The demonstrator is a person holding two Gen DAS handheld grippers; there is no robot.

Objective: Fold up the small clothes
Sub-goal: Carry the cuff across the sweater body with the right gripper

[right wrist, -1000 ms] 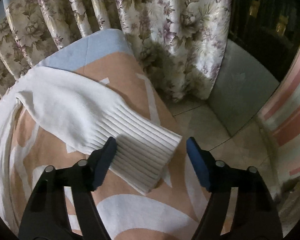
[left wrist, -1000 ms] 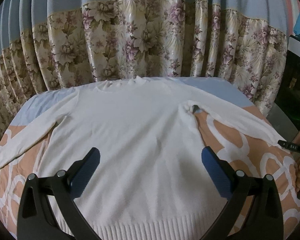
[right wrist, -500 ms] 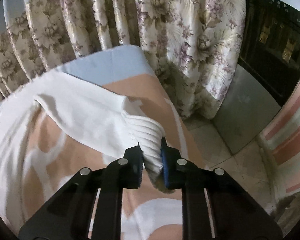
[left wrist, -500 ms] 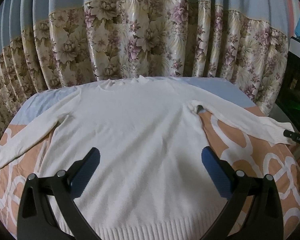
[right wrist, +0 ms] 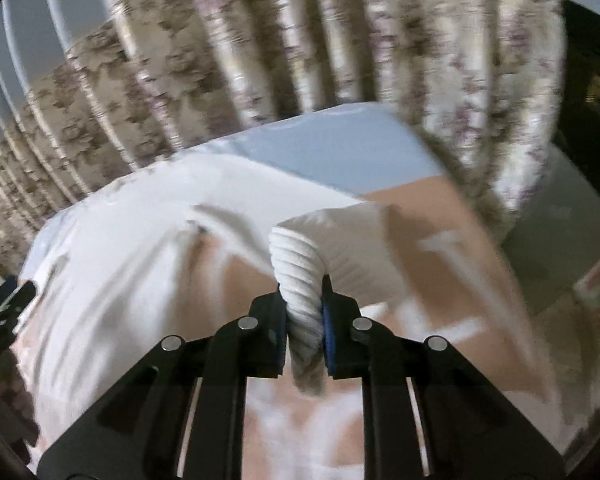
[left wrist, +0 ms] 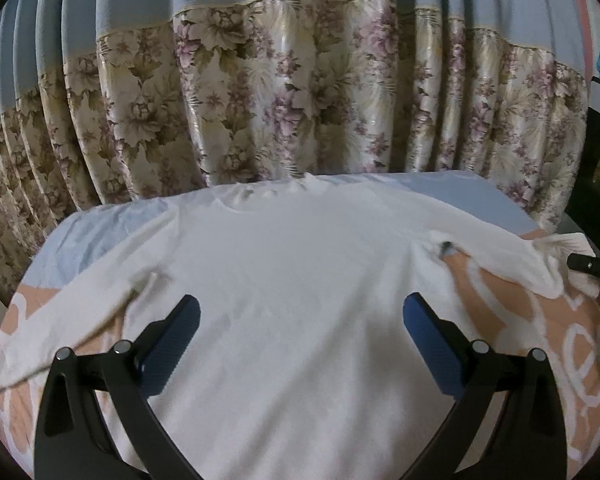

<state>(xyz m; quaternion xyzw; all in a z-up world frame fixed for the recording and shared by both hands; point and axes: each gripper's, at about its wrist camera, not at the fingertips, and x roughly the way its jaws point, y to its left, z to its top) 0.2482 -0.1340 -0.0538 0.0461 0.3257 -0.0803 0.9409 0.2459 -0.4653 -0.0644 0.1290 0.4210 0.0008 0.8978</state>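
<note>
A white long-sleeved sweater point(left wrist: 300, 280) lies face up on the table, collar toward the curtain and both sleeves spread out. My left gripper point(left wrist: 300, 328) hovers open over its lower body, nothing between the blue pads. My right gripper point(right wrist: 304, 320) is shut on the ribbed cuff point(right wrist: 300, 280) of the right sleeve point(right wrist: 348, 236), holding it lifted off the table. In the left wrist view that sleeve point(left wrist: 512, 256) rises at the far right, where the tip of the right gripper point(left wrist: 592, 266) shows. The right wrist view is blurred by motion.
The table wears an orange, white and pale blue cloth point(left wrist: 560, 344). A floral curtain point(left wrist: 300, 112) hangs close behind it. A dark appliance point(right wrist: 592, 92) and bare floor point(right wrist: 560, 216) are to the right. The left gripper's body point(right wrist: 4, 304) shows at the left edge.
My right gripper closed on the sleeve cuff, then lifted it and carried it leftward toward the sweater's body. My left gripper moved forward over the sweater and stayed open.
</note>
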